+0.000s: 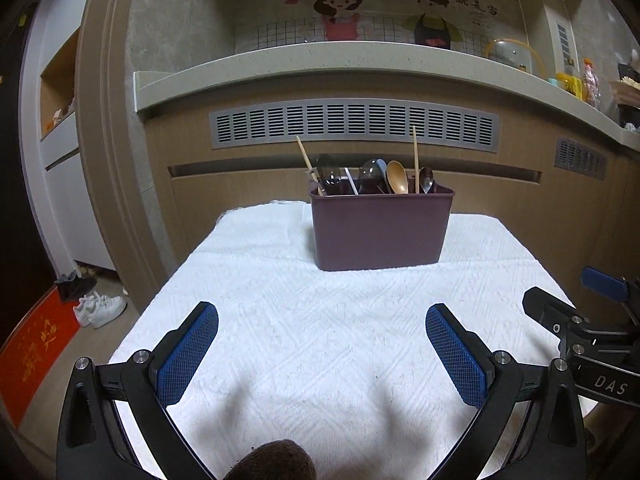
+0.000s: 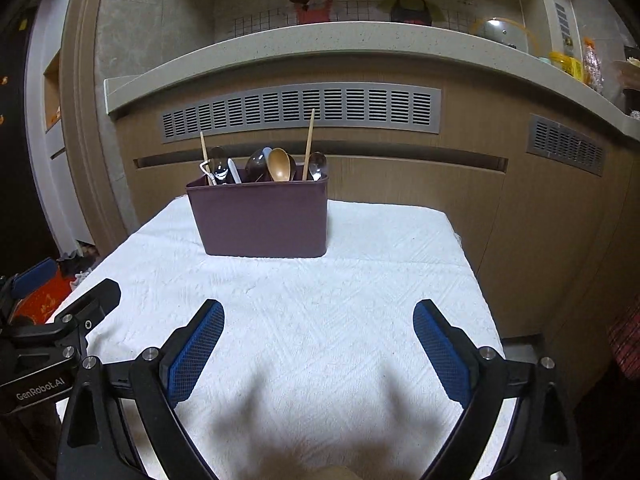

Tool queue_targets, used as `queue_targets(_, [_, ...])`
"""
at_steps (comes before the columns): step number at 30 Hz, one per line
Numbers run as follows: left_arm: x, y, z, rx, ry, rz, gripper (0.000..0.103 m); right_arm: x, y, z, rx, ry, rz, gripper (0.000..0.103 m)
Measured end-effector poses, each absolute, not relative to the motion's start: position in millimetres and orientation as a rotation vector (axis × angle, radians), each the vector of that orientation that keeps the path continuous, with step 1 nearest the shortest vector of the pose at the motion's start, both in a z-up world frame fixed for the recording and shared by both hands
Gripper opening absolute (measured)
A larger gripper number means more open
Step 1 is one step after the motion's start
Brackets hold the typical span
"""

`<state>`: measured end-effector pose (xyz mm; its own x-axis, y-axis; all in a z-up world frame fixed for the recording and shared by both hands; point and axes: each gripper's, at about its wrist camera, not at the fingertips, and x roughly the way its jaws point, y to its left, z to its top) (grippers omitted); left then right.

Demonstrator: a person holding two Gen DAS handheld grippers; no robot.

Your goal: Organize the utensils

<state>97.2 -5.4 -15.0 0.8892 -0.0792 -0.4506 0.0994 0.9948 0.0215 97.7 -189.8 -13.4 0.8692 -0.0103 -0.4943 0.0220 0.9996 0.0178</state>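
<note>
A purple utensil caddy [image 1: 382, 232] stands upright toward the far side of the worktop [image 1: 320, 340], which is covered by a white textured cloth [image 2: 320, 300]; the caddy rests on the cloth, well apart from both grippers. Inside it the utensils stand on end: a wooden spoon [image 1: 397, 177] near the middle, a metal spoon [image 1: 426, 179] to its right, a dark ladle [image 1: 370, 176] just left of the wooden spoon, and two wooden chopsticks, one chopstick [image 1: 416, 160] upright beside the metal spoon, the other chopstick [image 1: 308, 164] leaning left at the caddy's left end; a white handle [image 2: 234, 172] also pokes up left of centre.

The left gripper [image 1: 322, 316] hangs over the near part of the cloth with its jaws spread wide and nothing between them; its blue pads [image 1: 188, 356] face each other across bare cloth. The right gripper [image 2: 319, 312] sits beside it, its jaws likewise wide apart and empty; each gripper shows at the edge of the other's view.

Behind the worktop runs a wooden cabinet front with a grey vent grille [image 1: 356, 124] under a pale stone counter ledge [image 1: 320, 64]; white sneakers [image 1: 102, 310] lie on the floor at the left.
</note>
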Motion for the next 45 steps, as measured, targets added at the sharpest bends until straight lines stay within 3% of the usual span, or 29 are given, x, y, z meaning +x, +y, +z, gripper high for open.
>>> queue_targets(45, [100.6, -5.1, -17.4, 0.032, 0.492, -0.107, 0.103, 98.8, -188.1, -14.1, 0.003, 0.525, -0.010, 0.095])
